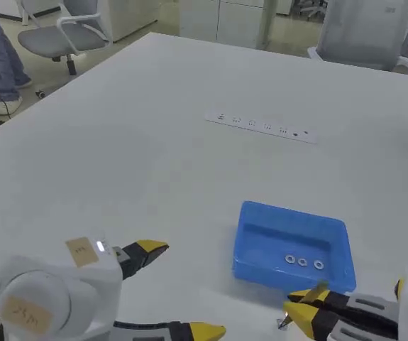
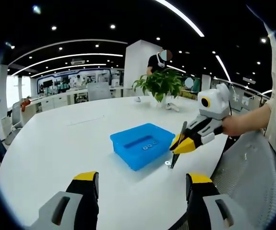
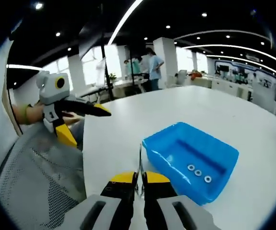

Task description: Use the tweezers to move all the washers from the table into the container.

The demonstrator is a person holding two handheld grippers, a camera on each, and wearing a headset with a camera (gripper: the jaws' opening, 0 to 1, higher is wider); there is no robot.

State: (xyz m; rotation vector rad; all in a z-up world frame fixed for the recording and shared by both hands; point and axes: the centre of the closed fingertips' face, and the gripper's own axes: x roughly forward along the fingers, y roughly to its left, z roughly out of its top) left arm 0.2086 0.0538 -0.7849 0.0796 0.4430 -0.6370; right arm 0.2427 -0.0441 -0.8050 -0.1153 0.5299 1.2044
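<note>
While clamped shut, pinched the tweezers (image 3: 140, 160) between the right gripper (image 3: 138, 178) jaws. Pointed the tweezer tips down toward the table (image 1: 154, 142), just beside the near wall of the blue container (image 3: 176, 184). Saw a small grey washer (image 2: 168, 164) at those tips, though could not tell whether gripped or lying on the table. Counted three more washers (image 3: 198, 173) in a row inside the container. Held the left gripper (image 2: 142, 178) spread wide and empty above the table, apart from the container.

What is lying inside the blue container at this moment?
Three washers in a row on the floor of the container. Nothing else shows there; the near wall may hide a thin strip of floor.
</note>
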